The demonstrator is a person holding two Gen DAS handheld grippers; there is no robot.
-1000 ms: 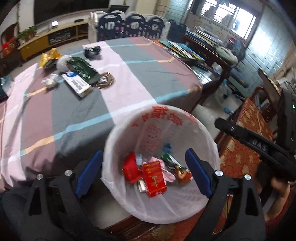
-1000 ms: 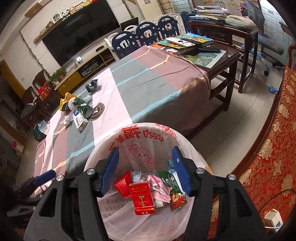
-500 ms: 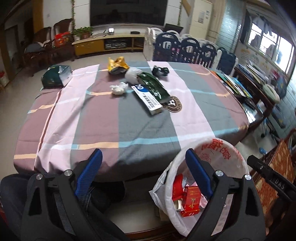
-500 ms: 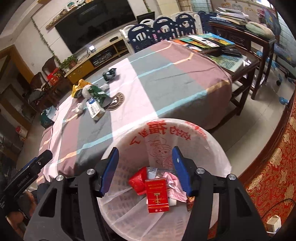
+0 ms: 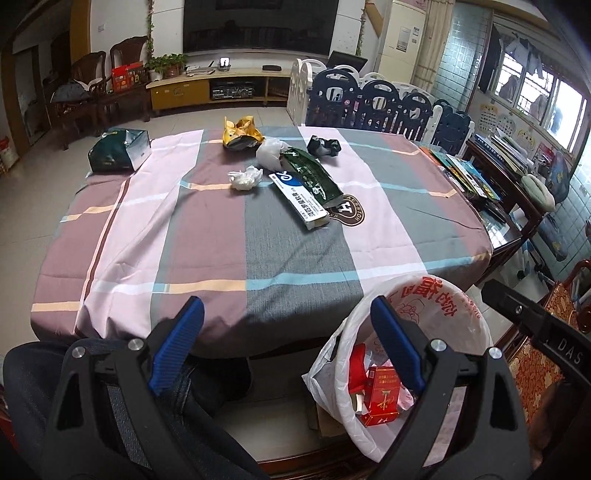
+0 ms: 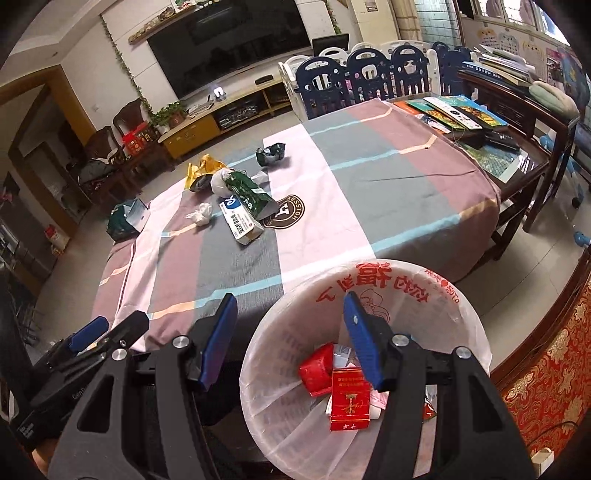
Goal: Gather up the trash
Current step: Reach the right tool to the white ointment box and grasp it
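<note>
Bin (image 6: 476, 332) beside table edge (image 6: 369, 251)

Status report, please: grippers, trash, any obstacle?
Left gripper and right gripper open, empty. Bin part filled; white box, wrappers on table. No obstacle.

Living room beyond the table

A dark television (image 5: 258, 22) above a yellow cabinet (image 5: 177, 94); blue-and-white playpen panels (image 5: 373, 107); books (image 6: 458, 112) on a side table (image 6: 517, 147).

Bin (image 6: 461, 295) bottom hidden under trash; bin near rim cut off by frame edge.
</note>
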